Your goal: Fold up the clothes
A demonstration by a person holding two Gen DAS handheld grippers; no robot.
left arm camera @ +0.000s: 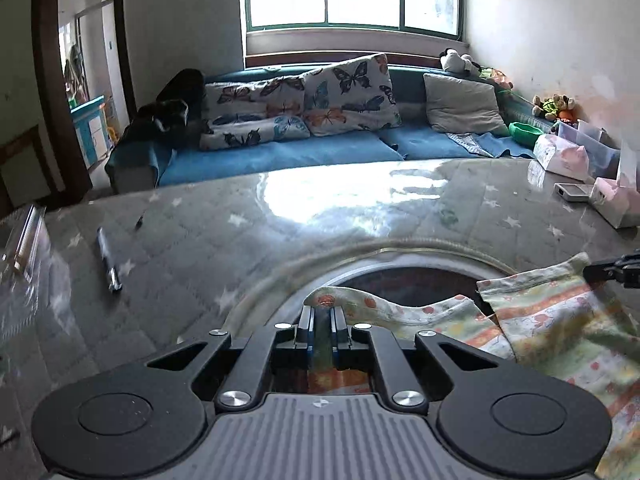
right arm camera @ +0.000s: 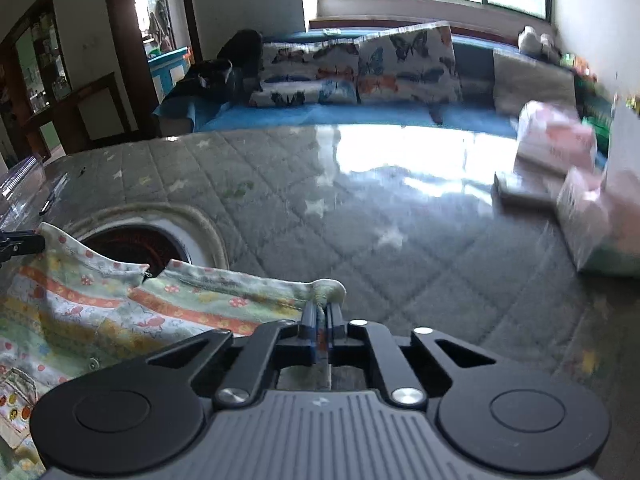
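while the printed garment (left arm camera: 552,332) lies spread over the quilted table (left arm camera: 248,240), beside its round opening (left arm camera: 416,280), we pinch one corner in our left gripper (left arm camera: 322,312) and the other in our right gripper (right arm camera: 321,312), both clamped tight.

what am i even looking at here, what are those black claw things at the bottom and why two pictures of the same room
Each picture comes from a camera mounted on a handheld two-finger gripper, one per hand, looking forward along its fingers. The black parts at the bottom are the grippers themselves. The left gripper and the right gripper are each shut on an edge of the same patterned garment, holding it between them over a quilted star-print table cover with a round opening. A dark pen-like object and pink boxes lie on the cover. Behind is a blue sofa with butterfly pillows.
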